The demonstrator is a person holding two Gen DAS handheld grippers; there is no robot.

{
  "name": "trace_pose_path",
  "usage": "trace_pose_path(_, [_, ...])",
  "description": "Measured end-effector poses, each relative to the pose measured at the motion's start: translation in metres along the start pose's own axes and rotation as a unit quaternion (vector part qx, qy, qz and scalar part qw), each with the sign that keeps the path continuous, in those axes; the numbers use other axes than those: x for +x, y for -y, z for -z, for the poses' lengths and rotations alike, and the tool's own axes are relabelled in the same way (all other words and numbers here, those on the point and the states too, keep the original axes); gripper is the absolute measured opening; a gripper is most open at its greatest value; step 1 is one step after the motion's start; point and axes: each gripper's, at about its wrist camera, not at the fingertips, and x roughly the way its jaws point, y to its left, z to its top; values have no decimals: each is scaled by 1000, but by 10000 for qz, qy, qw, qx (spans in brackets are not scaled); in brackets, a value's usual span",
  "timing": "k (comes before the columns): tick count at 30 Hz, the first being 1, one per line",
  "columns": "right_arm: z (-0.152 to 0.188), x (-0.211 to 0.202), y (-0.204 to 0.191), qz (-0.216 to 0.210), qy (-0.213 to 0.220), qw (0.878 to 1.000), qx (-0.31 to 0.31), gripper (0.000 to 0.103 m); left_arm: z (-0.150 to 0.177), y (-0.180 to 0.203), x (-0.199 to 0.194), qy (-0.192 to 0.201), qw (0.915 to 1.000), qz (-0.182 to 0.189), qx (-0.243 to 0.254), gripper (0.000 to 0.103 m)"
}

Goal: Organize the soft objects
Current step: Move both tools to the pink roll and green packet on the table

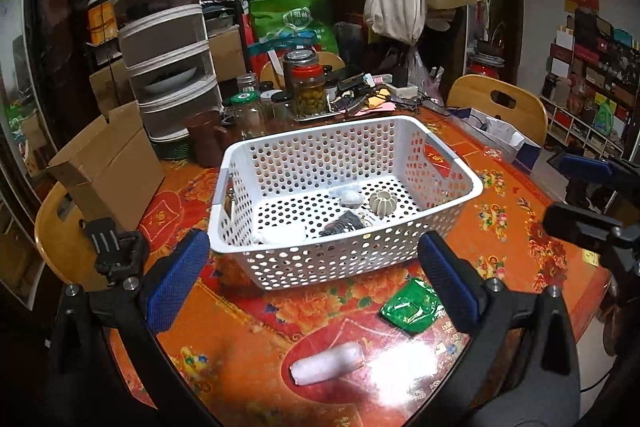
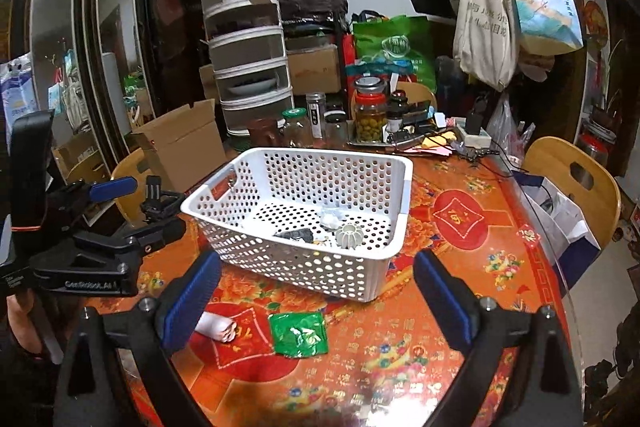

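Observation:
A white perforated basket (image 1: pixel 240 163) (image 2: pixel 396 219) stands on the red patterned table. Inside lie a grey ribbed ball (image 1: pixel 382 203) (image 2: pixel 349 235), a small white lump (image 1: pixel 349 197) (image 2: pixel 331 218), a dark item (image 1: pixel 343 225) (image 2: pixel 297 235) and a white pad (image 1: pixel 282 235). In front of the basket lie a white roll (image 1: pixel 326 363) (image 2: pixel 216 325) and a green packet (image 1: pixel 410 307) (image 2: pixel 298 334). My left gripper (image 1: pixel 312 279) is open and empty above the table's near edge. My right gripper (image 2: pixel 316 301) is open and empty too, over the packet.
Jars (image 1: pixel 308 87) (image 2: pixel 370 111), a brown cup (image 1: pixel 208 141) and clutter fill the table's far side. A cardboard box (image 1: pixel 108 171) (image 2: pixel 180 143) stands left of the basket. Wooden chairs (image 1: pixel 500 103) (image 2: pixel 572 175) ring the table. A stacked shelf tower (image 1: pixel 164 39) rises behind.

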Motion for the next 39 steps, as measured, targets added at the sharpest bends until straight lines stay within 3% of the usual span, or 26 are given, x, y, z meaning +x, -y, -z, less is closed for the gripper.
trace_pose_path(8, [23,-28,-4,-63,221,9997,66,98,27,7,-34,170,9998,-36,20,103])
trace_pose_path(15, [49,-32,-6,-83,228,9996,147,98,61,22,-36,42,9999,32,118,103])
trace_pose_path(20, [71,-16,-1,-125,-3,9995,290,98,94,23,-7,-426,9990,64,95,103])
trace_pose_path(28, [106,35,12,-283,-655,9961,511,98,145,-2,55,-1267,9913,86,-357,103])
trace_pose_path(39, [126,88,6,-267,-1194,9915,449,94,172,2,103,-1712,9833,246,-565,103])
